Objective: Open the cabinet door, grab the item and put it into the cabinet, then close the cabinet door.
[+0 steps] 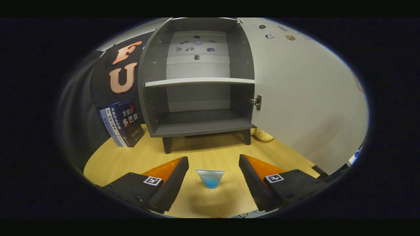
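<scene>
A small blue-and-white packet (210, 178) stands on the wooden table (210, 154) at lower centre, between the spread fingers of the gripper (213, 170), which touch nothing. Beyond them, at upper centre, the cabinet (197, 124) stands with its door (305, 98) swung wide to the right, shelves bare. Books (123, 123) lean at left.
</scene>
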Motion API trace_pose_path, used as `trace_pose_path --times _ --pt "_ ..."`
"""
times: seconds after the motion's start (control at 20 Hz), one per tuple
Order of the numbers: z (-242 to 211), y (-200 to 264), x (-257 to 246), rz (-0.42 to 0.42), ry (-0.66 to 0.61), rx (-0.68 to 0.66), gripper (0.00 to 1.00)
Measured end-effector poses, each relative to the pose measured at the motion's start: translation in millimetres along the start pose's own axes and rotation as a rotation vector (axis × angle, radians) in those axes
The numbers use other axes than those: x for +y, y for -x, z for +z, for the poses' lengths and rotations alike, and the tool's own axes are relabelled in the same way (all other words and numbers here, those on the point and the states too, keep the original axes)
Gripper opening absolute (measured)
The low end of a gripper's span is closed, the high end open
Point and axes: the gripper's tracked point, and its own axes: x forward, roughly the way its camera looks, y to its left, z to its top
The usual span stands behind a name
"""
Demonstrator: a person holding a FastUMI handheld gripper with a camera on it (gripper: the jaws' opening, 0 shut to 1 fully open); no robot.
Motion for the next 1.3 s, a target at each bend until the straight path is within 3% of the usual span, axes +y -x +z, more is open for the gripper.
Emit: trace_pose_path --times 0.4,0.5,0.65,0.75,0.95,1.3 --pt "-59.1 -43.4 -0.7 0.007 -0.02 0.132 0.98" --pt "-80.0 -48.9 0.3 0.009 -0.012 0.194 0.9" --pt "-83.0 -52.7 -2.1 0.011 -0.029 0.207 0.58" --pt "-82.6 -51.3 -3.6 0.015 -0.037 0.228 0.54" --pt "-46.3 -41.0 -7.2 0.021 -0.027 0.197 0.54" --pt "71.1 -8.3 -12.8 0.046 0.009 0.139 0.54"
